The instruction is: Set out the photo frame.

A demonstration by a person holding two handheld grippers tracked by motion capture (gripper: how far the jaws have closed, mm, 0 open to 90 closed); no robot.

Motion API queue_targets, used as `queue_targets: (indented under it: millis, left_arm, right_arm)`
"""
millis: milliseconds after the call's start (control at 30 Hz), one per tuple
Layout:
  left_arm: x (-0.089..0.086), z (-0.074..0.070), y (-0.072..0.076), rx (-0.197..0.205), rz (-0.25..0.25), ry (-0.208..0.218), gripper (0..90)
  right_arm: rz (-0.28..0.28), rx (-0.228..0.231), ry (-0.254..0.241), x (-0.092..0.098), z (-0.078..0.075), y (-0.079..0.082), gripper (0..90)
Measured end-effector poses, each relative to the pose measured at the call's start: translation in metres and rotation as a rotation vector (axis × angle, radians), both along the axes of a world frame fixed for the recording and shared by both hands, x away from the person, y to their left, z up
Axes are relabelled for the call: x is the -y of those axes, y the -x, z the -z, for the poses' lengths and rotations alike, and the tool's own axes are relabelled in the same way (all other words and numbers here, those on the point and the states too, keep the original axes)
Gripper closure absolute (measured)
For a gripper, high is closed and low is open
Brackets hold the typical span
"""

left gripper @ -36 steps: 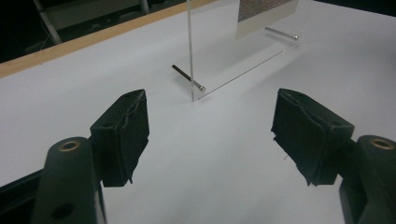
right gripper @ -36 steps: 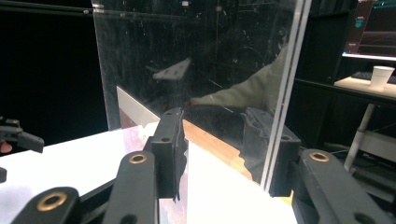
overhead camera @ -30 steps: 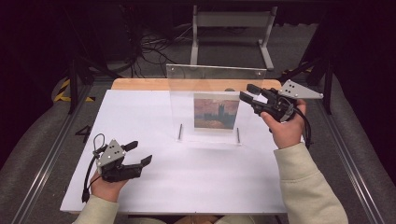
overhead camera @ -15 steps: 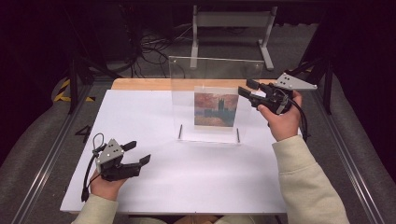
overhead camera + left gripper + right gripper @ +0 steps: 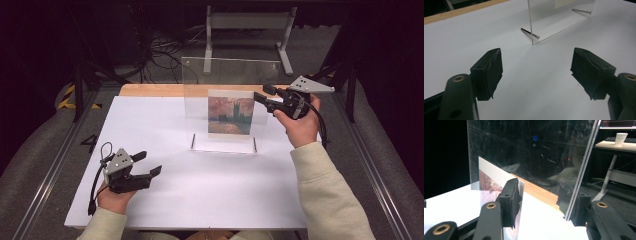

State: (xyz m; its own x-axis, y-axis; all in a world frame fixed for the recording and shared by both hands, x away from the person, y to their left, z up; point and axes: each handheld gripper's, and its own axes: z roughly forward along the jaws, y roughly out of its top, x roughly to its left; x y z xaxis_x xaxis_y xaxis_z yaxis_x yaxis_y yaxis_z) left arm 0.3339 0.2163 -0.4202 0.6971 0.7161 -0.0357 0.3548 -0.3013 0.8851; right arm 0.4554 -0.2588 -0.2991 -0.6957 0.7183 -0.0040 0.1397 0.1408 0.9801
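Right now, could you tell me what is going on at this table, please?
A person works a clear acrylic frame that stands upright on the white table with a painted picture inside it. The right tongs are at the frame's right edge. Their jaws have just been opening, one on each side of the panel, and the near one overlaps the picture's edge; whether they still press on it I cannot tell. The left tongs rest open at the near left, holding nothing.
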Motion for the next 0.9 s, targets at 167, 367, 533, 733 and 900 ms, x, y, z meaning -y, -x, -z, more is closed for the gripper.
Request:
queue_targets:
  millis: [167, 367, 533, 733, 900]
  left_arm:
    - [0.0, 0.0, -0.002, 0.001, 0.005, 0.003, 25.6]
    - [-0.003, 0.0, -0.001, -0.002, 0.005, 0.008, 24.7]
    - [-0.009, -0.001, 0.001, -0.003, -0.005, 0.012, 23.6]
    - [-0.016, -0.003, 0.006, 0.001, -0.021, 0.025, 22.4]
    - [-0.019, -0.003, 0.009, 0.001, -0.018, 0.027, 21.4]
  right_arm:
    - [0.03, 0.001, 0.044, -0.001, -0.001, 0.005, 45.6]
    - [0.057, 0.001, 0.059, 0.007, -0.002, 0.017, 32.5]
    - [0.055, 0.018, 0.113, 0.018, -0.002, 0.037, 27.6]
    - [0.036, 0.027, 0.102, 0.037, 0.002, 0.067, 23.9]
    - [0.035, 0.018, 0.089, 0.057, 0.012, 0.094, 21.1]
